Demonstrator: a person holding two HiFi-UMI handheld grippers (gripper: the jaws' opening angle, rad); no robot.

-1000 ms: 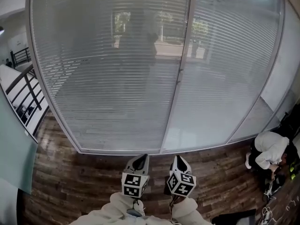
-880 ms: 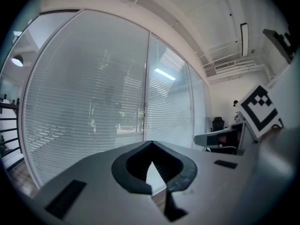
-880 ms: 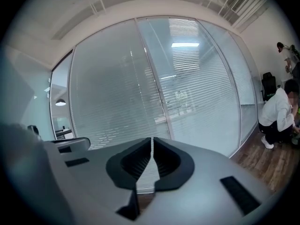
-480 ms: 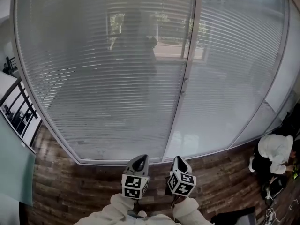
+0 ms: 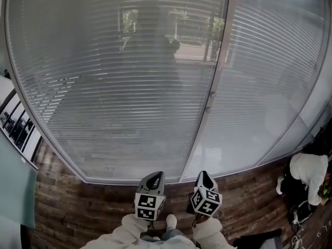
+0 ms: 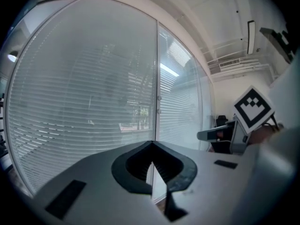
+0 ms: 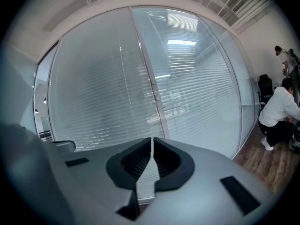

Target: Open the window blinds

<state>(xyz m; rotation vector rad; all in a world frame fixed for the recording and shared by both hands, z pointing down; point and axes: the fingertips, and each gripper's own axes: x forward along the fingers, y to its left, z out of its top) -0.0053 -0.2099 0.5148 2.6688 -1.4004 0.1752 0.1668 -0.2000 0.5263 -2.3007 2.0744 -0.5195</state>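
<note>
Closed white slatted blinds [image 5: 119, 87] hang behind tall glass panes, split by a grey upright frame post [image 5: 210, 105] with small knobs [image 5: 211, 93]. Both grippers are held low in front of the glass, short of it. My left gripper [image 5: 154, 174] is shut with nothing between its jaws, and its tips meet in its own view [image 6: 152, 143] facing the blinds [image 6: 84, 107]. Beside it, my right gripper [image 5: 203, 173] is likewise shut and holds nothing [image 7: 151, 138]; it points at the post [image 7: 152, 93]. White sleeves show behind both.
A person in white [image 5: 308, 173] crouches on the dark wooden floor [image 5: 67, 211] at the right by black gear. A railing [image 5: 15, 126] shows at the left edge. More blind-covered panes [image 5: 280, 77] curve away to the right.
The window has come nearer and fills more of the head view. The post has drifted right. Both grippers keep their place in the view, still shut.
</note>
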